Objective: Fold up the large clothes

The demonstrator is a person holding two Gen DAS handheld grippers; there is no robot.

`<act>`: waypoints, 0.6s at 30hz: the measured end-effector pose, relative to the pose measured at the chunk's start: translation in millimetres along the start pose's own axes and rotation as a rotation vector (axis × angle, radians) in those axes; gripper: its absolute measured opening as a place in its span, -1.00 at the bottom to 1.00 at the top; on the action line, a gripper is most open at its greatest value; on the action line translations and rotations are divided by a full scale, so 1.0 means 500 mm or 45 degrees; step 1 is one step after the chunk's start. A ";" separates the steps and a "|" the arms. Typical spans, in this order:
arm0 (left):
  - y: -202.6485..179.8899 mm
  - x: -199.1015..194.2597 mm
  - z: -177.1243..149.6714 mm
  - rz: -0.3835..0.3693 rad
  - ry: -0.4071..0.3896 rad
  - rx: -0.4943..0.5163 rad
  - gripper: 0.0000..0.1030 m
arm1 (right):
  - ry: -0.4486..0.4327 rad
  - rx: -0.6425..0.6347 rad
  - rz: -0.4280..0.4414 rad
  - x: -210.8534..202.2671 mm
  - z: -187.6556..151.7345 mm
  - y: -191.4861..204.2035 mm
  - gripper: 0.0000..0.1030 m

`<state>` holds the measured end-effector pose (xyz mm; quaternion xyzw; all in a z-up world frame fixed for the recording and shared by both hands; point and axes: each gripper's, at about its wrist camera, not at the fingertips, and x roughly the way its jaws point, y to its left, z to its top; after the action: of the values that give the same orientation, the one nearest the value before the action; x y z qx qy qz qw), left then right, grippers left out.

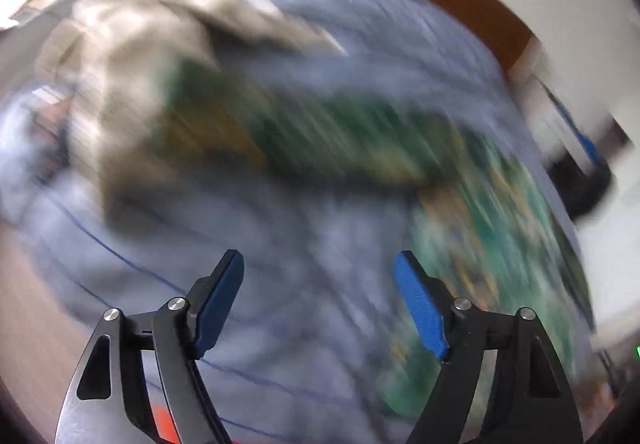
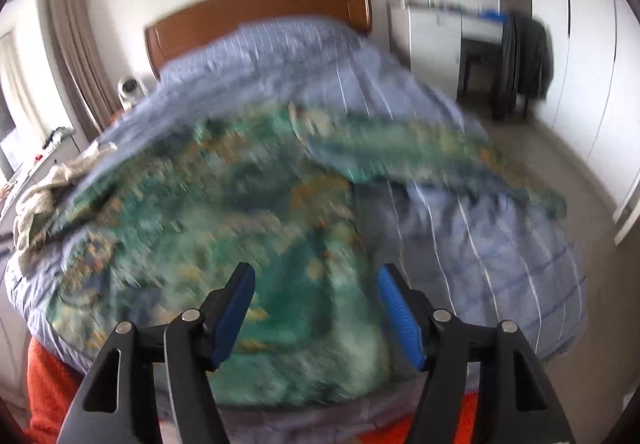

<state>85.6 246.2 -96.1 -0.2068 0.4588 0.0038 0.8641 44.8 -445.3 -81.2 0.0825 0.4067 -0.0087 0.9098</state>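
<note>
bedroom light falls on a bed (image 2: 500, 244) with a wooden headboard (image 2: 256, 16), covered by a pale blue quilt with thin white stripes, and on that quilt lies the task's thing, a large green patterned garment (image 2: 240, 224) with orange and teal flecks, spread loosely across the near and middle part of the bed. one long part of it (image 2: 420, 152), likely a sleeve, trails out toward the right edge of the bed, lying flat on the quilt. a second, beige garment (image 1: 132, 68) is heaped at the far left side, and in the left wrist view, which is badly smeared, it seems to lie just beside or partly over the green one; which, i cannot tell. both tools are released and empty: the left tool (image 1: 320, 304) stands with its jaws wide apart over bare quilt, nothing between them, and the right tool (image 2: 316, 316) hangs with its jaws spread above the near hem of the green garment, the pads not pressing on cloth. the fabric looks thin, soft and light, so i judge it will drape, sag and slip rather than keep any shape, and a pinch through one layer at an edge should serve best: the sleeve end or a hem corner, not the bunched middle, where the quilt might be caught along with it.
</note>
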 end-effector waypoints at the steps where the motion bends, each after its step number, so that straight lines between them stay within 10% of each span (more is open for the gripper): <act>1: -0.032 0.039 -0.033 -0.053 0.094 0.045 0.55 | 0.060 0.017 -0.002 0.019 -0.010 -0.024 0.28; 6: -0.119 0.165 -0.111 -0.036 0.313 0.245 0.57 | 0.311 0.139 0.057 0.102 -0.057 -0.129 0.28; 12: -0.146 0.200 -0.123 -0.109 0.324 0.231 0.82 | 0.407 0.141 0.284 0.166 -0.086 -0.128 0.28; 14: -0.156 0.202 -0.134 -0.135 0.337 0.248 0.27 | 0.416 0.118 0.303 0.176 -0.091 -0.118 0.24; 16: -0.158 0.191 -0.144 -0.206 0.358 0.222 -0.52 | 0.420 0.120 0.336 0.171 -0.088 -0.115 -0.50; 18: -0.162 0.179 -0.149 -0.224 0.352 0.208 -0.65 | 0.411 0.087 0.323 0.160 -0.081 -0.106 -0.69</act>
<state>94.4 129.0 -175.4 -0.1737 0.5520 -0.1375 0.8039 64.0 -486.9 -174.4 0.1643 0.5330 0.1053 0.8233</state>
